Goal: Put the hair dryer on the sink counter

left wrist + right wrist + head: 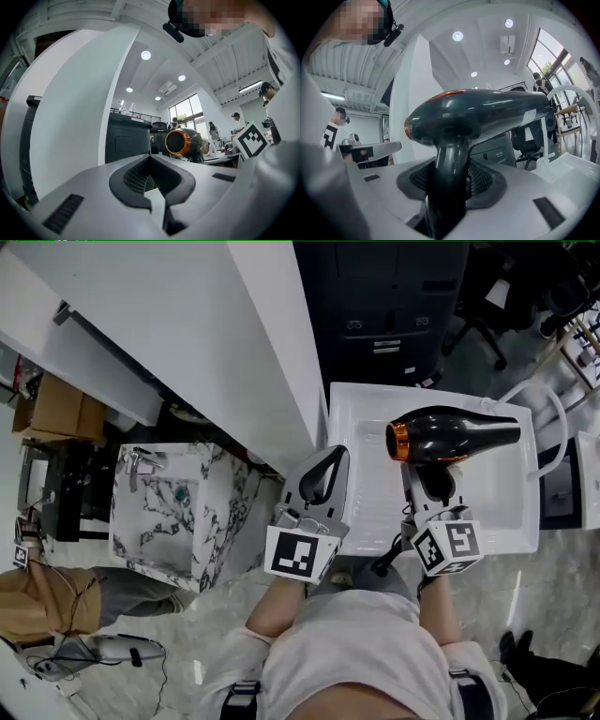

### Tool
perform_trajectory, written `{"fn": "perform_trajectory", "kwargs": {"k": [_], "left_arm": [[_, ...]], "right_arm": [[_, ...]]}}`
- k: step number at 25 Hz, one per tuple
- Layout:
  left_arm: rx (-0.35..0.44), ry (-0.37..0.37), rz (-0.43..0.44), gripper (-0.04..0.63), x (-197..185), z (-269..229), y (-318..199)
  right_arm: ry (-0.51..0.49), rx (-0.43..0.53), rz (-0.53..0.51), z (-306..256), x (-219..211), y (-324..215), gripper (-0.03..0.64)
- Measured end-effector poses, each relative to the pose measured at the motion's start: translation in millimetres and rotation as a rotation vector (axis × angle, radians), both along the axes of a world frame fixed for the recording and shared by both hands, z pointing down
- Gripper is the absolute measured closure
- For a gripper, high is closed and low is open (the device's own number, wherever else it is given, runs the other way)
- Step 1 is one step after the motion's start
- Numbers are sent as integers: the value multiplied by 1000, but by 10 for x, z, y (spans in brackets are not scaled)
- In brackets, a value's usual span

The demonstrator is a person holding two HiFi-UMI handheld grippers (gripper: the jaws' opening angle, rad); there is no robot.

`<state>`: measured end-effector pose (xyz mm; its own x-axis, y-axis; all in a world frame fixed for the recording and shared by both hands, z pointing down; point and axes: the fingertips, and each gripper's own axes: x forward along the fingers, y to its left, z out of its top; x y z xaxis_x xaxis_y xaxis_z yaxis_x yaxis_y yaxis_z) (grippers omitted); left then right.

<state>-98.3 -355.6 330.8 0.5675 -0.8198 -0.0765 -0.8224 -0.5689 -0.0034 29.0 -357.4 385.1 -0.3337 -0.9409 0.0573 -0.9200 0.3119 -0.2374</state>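
Note:
A black hair dryer (455,432) with a copper ring at its rear hangs level over the white sink counter (352,512). My right gripper (433,486) is shut on its handle from below. The right gripper view shows the handle (447,183) clamped between the jaws and the dryer's body (473,115) across the top. My left gripper (323,474) hovers at the counter's left edge, jaws together with nothing in them. In the left gripper view (151,178) the dryer's copper ring (180,142) shows ahead to the right.
A curved white faucet (548,404) rises at the basin's right side. A white partition wall (234,343) runs along the left of the counter and a black cabinet (384,315) stands behind it. A marble-patterned sink unit (169,512) is at the left.

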Motion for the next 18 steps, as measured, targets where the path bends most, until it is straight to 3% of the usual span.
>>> {"fn": "perform_trajectory", "kwargs": {"k": [18], "left_arm": [[-87, -42, -56, 581, 328, 270, -581]], "right_arm": [[-53, -227, -17, 885, 309, -1014, 431]]}}
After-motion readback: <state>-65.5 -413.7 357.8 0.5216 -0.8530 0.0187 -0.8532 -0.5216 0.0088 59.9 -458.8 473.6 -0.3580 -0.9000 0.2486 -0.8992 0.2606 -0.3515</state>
